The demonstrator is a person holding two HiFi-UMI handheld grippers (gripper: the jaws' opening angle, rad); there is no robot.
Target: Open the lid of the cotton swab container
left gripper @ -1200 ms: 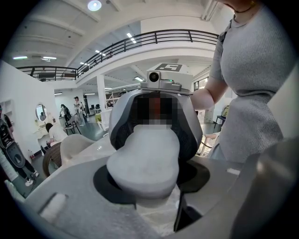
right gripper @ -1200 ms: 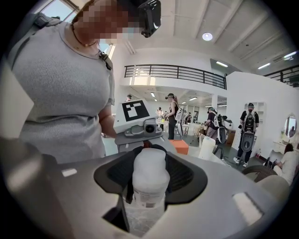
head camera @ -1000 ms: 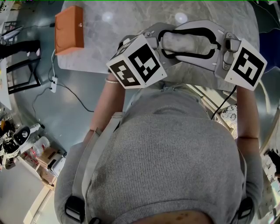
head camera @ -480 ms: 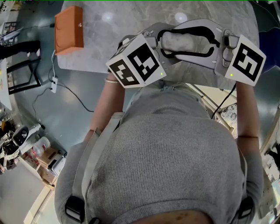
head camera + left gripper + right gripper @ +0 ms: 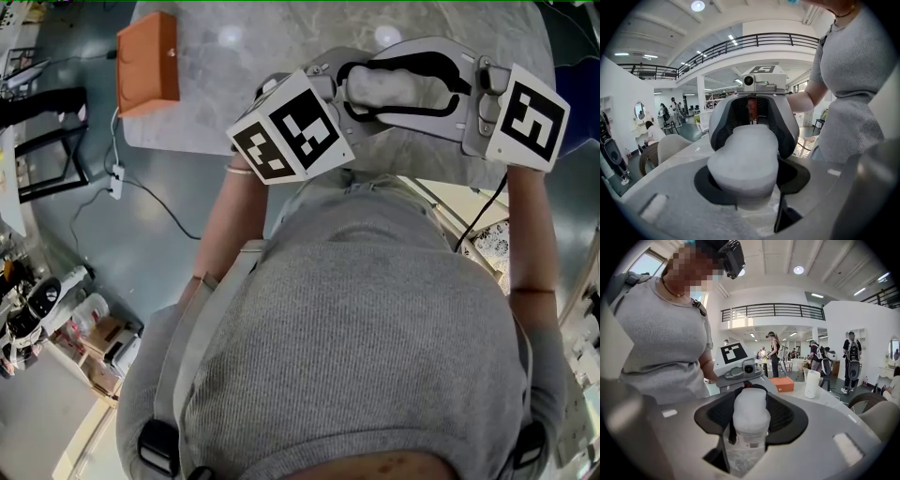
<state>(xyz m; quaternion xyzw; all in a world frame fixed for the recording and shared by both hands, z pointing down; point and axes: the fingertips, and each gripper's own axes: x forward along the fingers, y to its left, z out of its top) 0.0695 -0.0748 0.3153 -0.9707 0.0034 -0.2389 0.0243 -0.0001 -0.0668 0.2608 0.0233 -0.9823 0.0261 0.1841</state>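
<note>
The cotton swab container point(image 5: 398, 89), a whitish frosted tub, lies level between my two grippers above the marble table point(image 5: 216, 103). My left gripper point(image 5: 361, 89) is shut on its left end and my right gripper point(image 5: 445, 89) on its right end, black pads wrapping it. In the left gripper view the smooth rounded end point(image 5: 745, 159) sits in my left gripper point(image 5: 750, 190), with the right gripper point(image 5: 754, 117) facing it. In the right gripper view the labelled end point(image 5: 751, 420) sits in my right gripper point(image 5: 750, 432). I cannot tell which end is the lid.
An orange box point(image 5: 148, 64) lies on the table's far left corner, also seen as the orange box point(image 5: 782, 384) beside a white cup point(image 5: 812, 383). A cable point(image 5: 141, 187) runs over the floor at left. People stand in the hall behind.
Both grippers and the container have drifted slightly up the head view, and the marker cubes have tilted a little. The grip looks the same.
</note>
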